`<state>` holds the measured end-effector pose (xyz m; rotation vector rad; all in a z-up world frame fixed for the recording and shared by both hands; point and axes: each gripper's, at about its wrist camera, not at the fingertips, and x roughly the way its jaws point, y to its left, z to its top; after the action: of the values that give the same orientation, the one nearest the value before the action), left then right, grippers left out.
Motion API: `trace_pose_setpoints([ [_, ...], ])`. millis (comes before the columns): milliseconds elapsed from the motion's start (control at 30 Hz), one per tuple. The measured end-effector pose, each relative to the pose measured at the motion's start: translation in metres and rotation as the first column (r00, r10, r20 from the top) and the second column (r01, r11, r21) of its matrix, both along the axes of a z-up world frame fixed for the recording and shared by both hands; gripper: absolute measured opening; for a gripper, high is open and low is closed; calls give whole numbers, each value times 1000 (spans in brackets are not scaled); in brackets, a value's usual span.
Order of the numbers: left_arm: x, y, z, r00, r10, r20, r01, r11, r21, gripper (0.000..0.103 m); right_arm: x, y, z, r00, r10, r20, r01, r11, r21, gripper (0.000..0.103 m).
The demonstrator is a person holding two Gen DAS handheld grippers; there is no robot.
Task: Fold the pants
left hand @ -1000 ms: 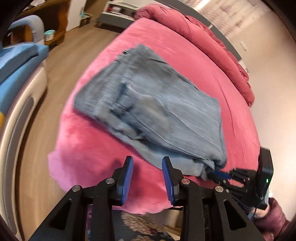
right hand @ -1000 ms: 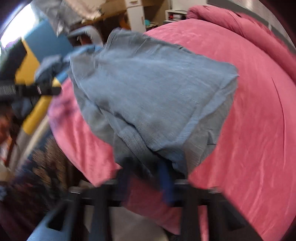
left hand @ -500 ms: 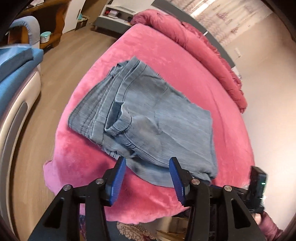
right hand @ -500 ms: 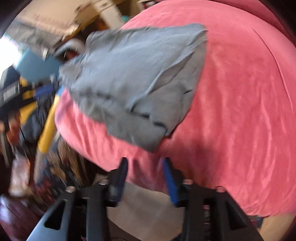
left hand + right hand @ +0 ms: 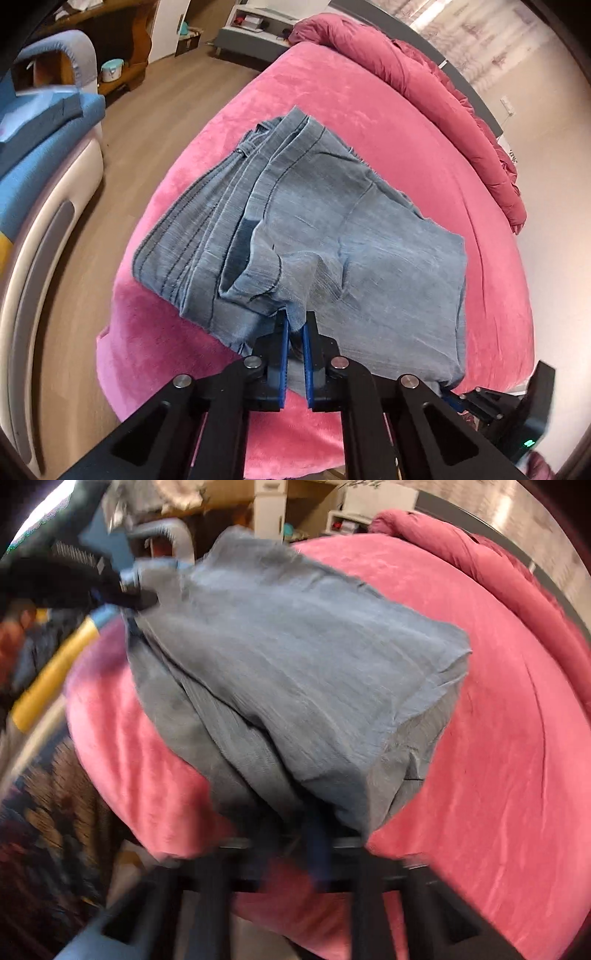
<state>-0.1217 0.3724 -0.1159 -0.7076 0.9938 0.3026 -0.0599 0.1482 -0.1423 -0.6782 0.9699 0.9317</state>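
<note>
Faded blue denim pants (image 5: pixel 317 236): folded into a thick stack on the pink bed (image 5: pixel 369 107), just ahead of both grippers. Left gripper (image 5: pixel 294 325) and right gripper (image 5: pixel 291 834) have just closed, each pinching the near edge. Judged remaining: one last fold or tidying.

pink bed (image 5: pixel 388 122) with folded jeans (image 5: pixel 332 236) and rumpled red duvet (image 5: pixel 424 74)

Motion blur smeared the right claw (image 5: pixel 291 834) so its fingers were indistinct beneath the jeans (image 5: pixel 295 672), and the frame edge cut off the bed (image 5: pixel 517 775).
</note>
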Motion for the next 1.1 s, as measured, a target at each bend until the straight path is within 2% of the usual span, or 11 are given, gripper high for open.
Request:
trace_pose_setpoints([
  [133, -5, -2, -24, 997, -7, -75, 6, 1000, -12, 8, -1, -20, 20, 998, 45, -49, -43, 998, 38, 2],
  [300, -10, 3, -33, 996, 28, -79, -35, 995, -92, 20, 8, -31, -5, 992, 0, -126, 0, 1000, -2, 3],
  [400, -19, 8, -19, 999, 9, -48, -14, 996, -84, 40, 16, -36, 1, 982, -17, -188, 23, 999, 31, 14],
  [433, -22, 9, -13, 998, 6, -57, -9, 999, -54, 51, 19, -41, 4, 976, -17, -216, 27, 999, 43, 27],
  [500, -30, 10, 3, 999, -14, -44, 15, 1000, 17, 54, 30, -53, 12, 954, -50, -296, 76, 994, 78, 38],
  [567, -36, 13, 20, 999, -32, -26, 34, 996, 85, 57, 46, -73, 25, 909, -81, -410, 158, 975, 156, 43],
  [600, -35, 17, 28, 999, -41, -10, 42, 992, 121, 67, 53, -82, 30, 888, -98, -450, 203, 960, 191, 46],
  [667, -30, 26, 37, 998, -65, 13, 62, 981, 185, 81, 75, -98, 35, 833, -149, -532, 321, 914, 247, 69],
  [800, 3, 48, 36, 995, -98, -10, 97, 968, 231, 82, 134, -113, 14, 665, -234, -709, 574, 768, 284, 74],
  [900, 34, 63, 22, 987, -158, -40, 163, 962, 219, 82, 163, -108, -3, 616, -284, -735, 644, 719, 262, 74],
  [1100, 83, 85, -11, 969, -237, -64, 243, 963, 116, 81, 189, -94, -29, 560, -268, -783, 680, 688, 251, 74],
])
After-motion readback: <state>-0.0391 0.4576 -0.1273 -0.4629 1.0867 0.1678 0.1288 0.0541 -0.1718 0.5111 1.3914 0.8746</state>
